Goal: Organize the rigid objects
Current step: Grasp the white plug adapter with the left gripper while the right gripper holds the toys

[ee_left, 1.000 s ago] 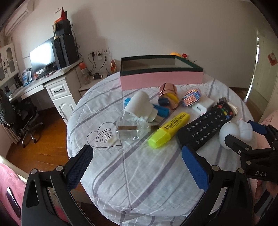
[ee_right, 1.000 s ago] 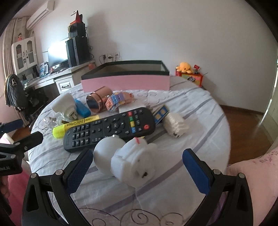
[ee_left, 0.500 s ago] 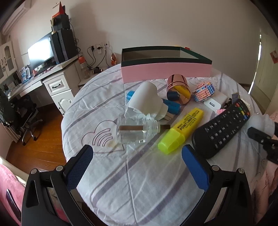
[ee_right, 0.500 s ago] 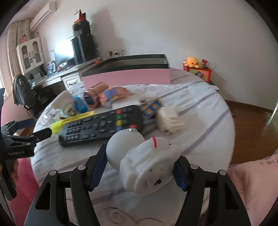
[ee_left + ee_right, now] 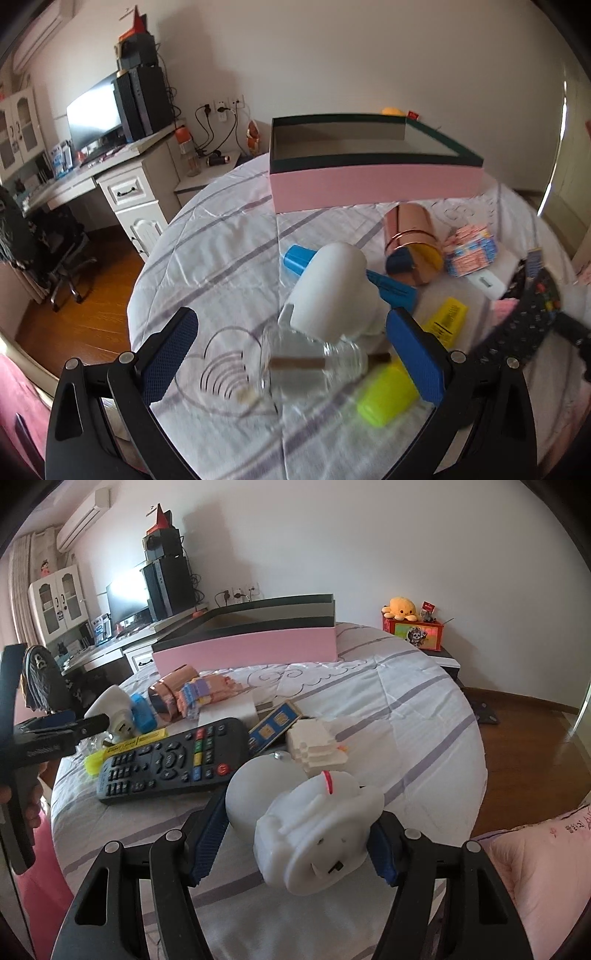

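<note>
Pinching white toy (image 5: 314,834), right tool (image 5: 295,845); left tool (image 5: 295,354) spread over glass bottle (image 5: 310,365); cloth right clear.

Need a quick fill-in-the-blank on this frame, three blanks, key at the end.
1. The right tool is shut on the white ____ toy.
2. The open box has ____ outer walls.
3. Between the open left tool lies a clear glass ____.

Missing words: plastic; pink; bottle

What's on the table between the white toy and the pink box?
In the right wrist view, the white block stack, a blue-and-yellow card and bare cloth lie between the white toy, held by the right gripper, and the pink box.
</note>
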